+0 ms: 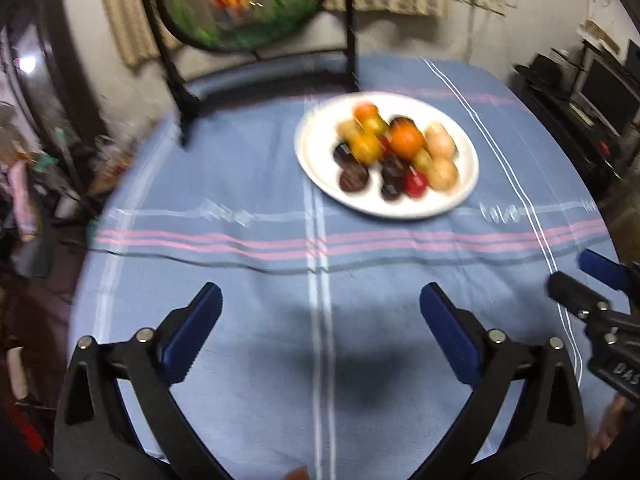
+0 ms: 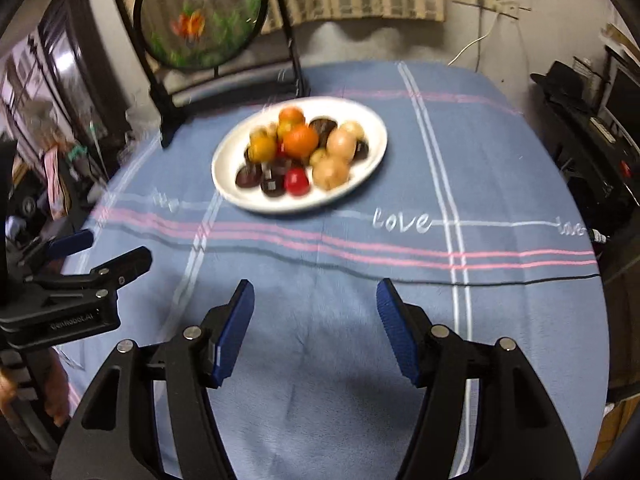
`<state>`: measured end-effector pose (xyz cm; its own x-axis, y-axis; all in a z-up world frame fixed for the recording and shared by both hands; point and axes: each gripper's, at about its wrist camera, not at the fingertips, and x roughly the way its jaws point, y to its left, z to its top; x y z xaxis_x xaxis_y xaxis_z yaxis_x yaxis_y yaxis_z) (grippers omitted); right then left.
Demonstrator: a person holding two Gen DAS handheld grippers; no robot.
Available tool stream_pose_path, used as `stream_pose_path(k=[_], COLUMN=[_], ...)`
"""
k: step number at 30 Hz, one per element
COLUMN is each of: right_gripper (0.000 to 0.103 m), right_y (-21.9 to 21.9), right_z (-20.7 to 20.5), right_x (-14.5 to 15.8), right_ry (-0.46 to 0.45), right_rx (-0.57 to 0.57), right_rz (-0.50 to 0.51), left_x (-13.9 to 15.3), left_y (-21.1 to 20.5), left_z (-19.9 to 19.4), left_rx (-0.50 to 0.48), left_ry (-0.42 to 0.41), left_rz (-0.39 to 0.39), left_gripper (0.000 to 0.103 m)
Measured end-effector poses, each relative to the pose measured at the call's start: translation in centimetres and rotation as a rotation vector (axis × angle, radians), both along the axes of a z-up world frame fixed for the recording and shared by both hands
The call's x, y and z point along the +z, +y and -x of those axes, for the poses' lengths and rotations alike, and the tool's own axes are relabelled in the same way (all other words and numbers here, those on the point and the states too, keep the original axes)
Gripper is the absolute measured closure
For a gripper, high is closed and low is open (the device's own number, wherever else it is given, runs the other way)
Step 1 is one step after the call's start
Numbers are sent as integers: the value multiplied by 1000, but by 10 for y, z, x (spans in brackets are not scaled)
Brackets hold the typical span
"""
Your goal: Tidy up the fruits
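A: Where do the fruits lie?

B: Heaped together on the round white plate (image 2: 372, 152) at the far middle of the table, on the blue cloth with pink and white stripes (image 2: 320, 344): a round orange fruit (image 2: 301, 141) on top, pale tan rounded ones (image 2: 341, 142), a small glossy red one (image 2: 297, 182), and dark brown ones (image 2: 247, 178) at the near rim.

A: And the claws?

B: The left gripper (image 1: 320, 332) and the right gripper (image 2: 316, 328) both hover over bare cloth with fingers spread wide, holding nothing, well short of the plate.

A: How would the fruits handle?

B: I judge them small, light, smooth and ready to roll; the heap may shift. Grip each across its widest part, taking a top or outer one.

A: What is unclear?

B: Motion blur smears both views, so kinds of fruit and those beneath the heap cannot be made out.
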<state>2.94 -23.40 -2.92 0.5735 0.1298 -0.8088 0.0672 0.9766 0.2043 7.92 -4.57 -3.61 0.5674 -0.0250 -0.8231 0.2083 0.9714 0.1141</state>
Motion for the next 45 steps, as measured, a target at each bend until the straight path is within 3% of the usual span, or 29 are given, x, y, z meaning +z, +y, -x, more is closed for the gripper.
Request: stream_pose_path(k=[6,10,13,15,20,45], right_gripper=[34,32,32,32,32,32], right_y=[5,11,7,9,18,21], right_z=[-4,2,7,7,1,-9], right_x=[53,67,65,61,49,45], right_ry=[-68,-128,-129,-121,-80,-66], right_rx=[-6,3,-15,-3,29,35], right_rz=[-19,-15,-10,-4,16,20], left_x=[54,77,77,74,74,69], left_y=[-21,-23,-15,-12,-23,-30], left_z=[1,0,-7,-9,-5,-12], left_rx=[-14,7,9,20,-15,-79], left_ry=[-71,-61,1,14,-30,10], left_rz=[-75,-12,110,152,91,139], left_gripper=[2,2,2,2,2,2])
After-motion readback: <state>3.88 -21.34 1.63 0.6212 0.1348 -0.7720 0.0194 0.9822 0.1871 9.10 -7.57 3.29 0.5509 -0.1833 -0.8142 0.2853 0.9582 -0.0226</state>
